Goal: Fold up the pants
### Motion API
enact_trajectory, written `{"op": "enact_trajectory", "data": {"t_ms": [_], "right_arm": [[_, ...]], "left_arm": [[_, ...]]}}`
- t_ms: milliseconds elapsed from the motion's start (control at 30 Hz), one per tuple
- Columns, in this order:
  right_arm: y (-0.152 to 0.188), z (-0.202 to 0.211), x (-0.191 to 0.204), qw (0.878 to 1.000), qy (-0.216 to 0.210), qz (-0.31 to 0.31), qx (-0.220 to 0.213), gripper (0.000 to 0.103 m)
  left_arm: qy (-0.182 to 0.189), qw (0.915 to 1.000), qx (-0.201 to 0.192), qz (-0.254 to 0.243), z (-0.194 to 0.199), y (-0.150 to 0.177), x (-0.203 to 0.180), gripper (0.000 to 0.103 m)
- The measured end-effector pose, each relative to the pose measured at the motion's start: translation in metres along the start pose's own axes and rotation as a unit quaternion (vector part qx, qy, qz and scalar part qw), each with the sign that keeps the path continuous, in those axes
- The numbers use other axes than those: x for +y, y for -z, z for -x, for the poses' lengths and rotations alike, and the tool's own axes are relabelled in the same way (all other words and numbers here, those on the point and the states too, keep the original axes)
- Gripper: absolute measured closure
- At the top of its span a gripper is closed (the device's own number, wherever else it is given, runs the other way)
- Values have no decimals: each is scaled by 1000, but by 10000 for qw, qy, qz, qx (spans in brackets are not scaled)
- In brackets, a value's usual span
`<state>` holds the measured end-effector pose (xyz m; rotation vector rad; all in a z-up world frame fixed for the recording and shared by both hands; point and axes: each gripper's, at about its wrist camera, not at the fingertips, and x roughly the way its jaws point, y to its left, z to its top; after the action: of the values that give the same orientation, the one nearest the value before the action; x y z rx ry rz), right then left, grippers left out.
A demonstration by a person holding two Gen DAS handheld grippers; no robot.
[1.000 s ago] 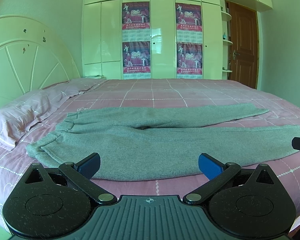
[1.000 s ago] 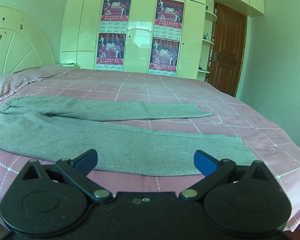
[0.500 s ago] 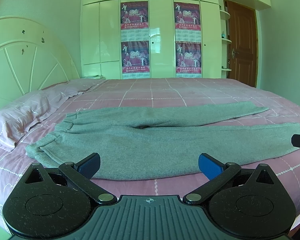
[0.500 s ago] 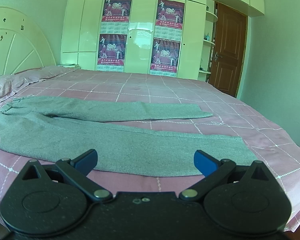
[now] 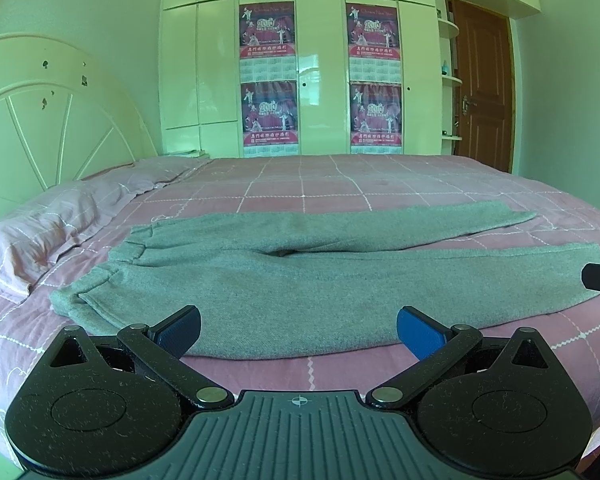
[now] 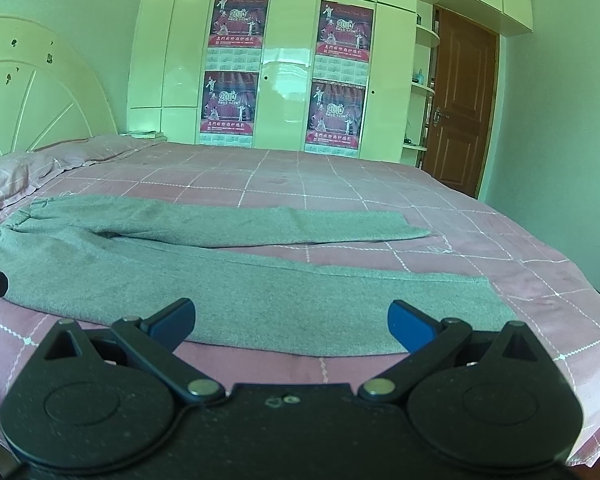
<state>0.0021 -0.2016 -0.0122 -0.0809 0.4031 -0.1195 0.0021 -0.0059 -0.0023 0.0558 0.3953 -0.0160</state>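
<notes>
Pants [image 5: 308,280] are lying flat and unfolded across the pink checked bed [image 5: 340,184], waistband toward the pillow [image 5: 52,232] and both legs stretching away from it. Left gripper [image 5: 298,330] is hovering beside the near edge of the pants, jaws spread wide and holding nothing. Right gripper [image 6: 290,326] is hovering beside the near leg, likewise spread and empty.

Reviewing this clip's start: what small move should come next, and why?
Probably lower both grippers to the near edge of the pants: the left gripper and right gripper hover with jaws open, holding nothing, and the pants lie flat and unfolded on the bed.
</notes>
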Motion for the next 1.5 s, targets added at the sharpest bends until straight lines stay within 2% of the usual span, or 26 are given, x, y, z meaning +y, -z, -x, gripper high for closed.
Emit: {"op": "enact_trajectory", "data": {"t_ms": [900, 1100, 1167, 1300, 1367, 1467, 1500], "right_arm": [[2, -5, -3, 9999, -39, -81, 94, 6], [-25, -16, -18, 9984, -454, -336, 65, 6], [-35, -27, -21, 9973, -615, -396, 84, 6], [-59, -64, -15, 9959, -858, -259, 153, 7], [-76, -88, -8, 9948, -985, -153, 189, 9], [-103, -130, 3, 9932, -1142, -121, 211, 15], [-112, -148, 8, 9927, -1176, -118, 248, 19]], "left_arm": [[30, 9998, 189, 87, -10, 2, 5, 0], [87, 9973, 198, 706, -21, -21, 51, 0], [-14, 9977, 207, 651, -35, -33, 73, 0], [-116, 9991, 254, 322, -89, -62, 129, 0], [-273, 9995, 146, 35, -121, -77, 161, 0], [-416, 9975, 337, -471, -192, -98, 209, 0], [-385, 9969, 467, -510, -215, -102, 223, 12]]}}
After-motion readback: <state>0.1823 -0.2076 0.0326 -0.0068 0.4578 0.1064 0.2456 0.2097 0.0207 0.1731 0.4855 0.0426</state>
